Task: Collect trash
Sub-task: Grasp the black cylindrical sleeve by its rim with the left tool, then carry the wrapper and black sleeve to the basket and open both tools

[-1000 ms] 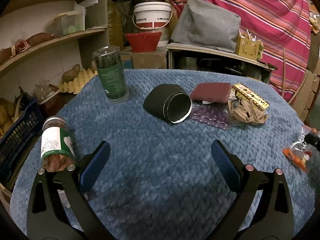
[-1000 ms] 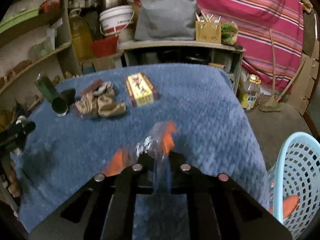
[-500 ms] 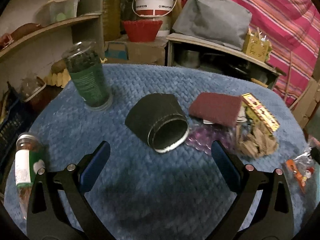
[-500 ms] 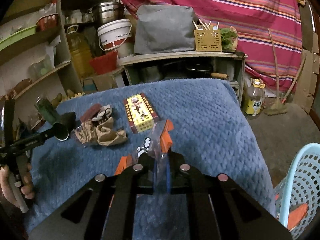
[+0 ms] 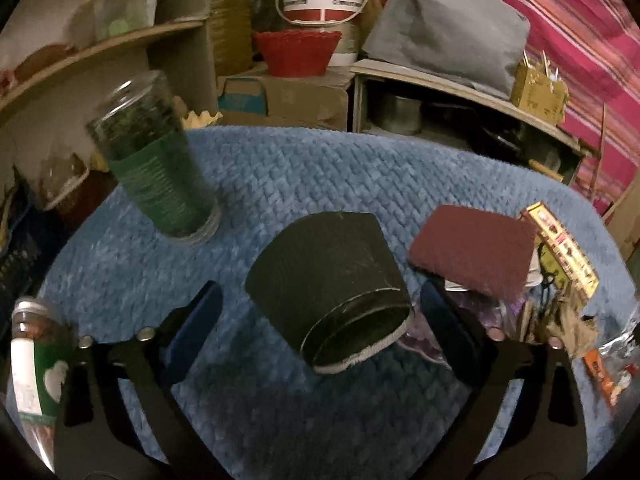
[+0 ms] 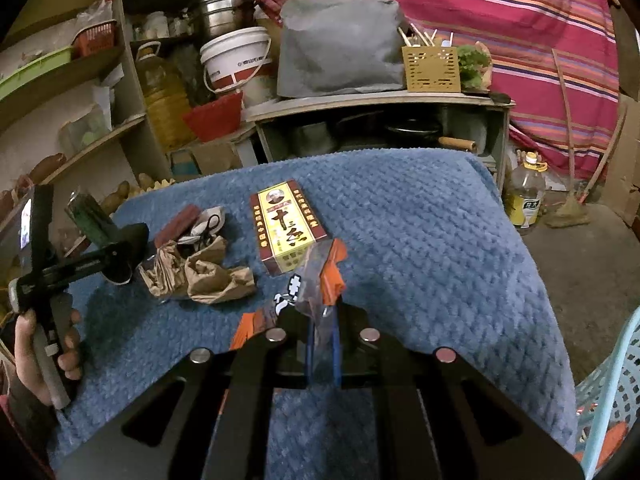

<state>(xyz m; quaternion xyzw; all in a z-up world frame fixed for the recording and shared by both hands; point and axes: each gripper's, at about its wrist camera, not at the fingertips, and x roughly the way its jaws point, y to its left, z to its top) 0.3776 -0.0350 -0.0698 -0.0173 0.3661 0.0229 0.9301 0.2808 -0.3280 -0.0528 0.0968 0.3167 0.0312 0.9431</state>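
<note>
The right gripper (image 6: 323, 354) is clamped on a clear-and-orange snack wrapper (image 6: 316, 280), which stands up out of its pads above the blue-covered bench (image 6: 420, 220); holding the wrapper by one edge keeps it clear of the cloth for carrying to the pale blue basket (image 6: 612, 392) low at its right, where I judge it belongs. Just ahead of that gripper lies a yellow-and-red printed box (image 6: 286, 226), and to the left of it crumpled brown paper (image 6: 208, 272). The left gripper (image 5: 316, 320) has its jaws closing, with a black cylindrical can (image 5: 332, 280) lying on its side between them, open mouth toward the camera; the pads do not yet press on it. Beyond on its right sits a maroon scouring pad (image 5: 476, 248), further left a green-labelled glass jar (image 5: 156, 164), and near its left finger a small bottle (image 5: 30, 364). Compared with a second ago, the left gripper has advanced so the can, then well ahead, now lies between its fingers, while the right gripper's hold on the wrapper is unchanged
</note>
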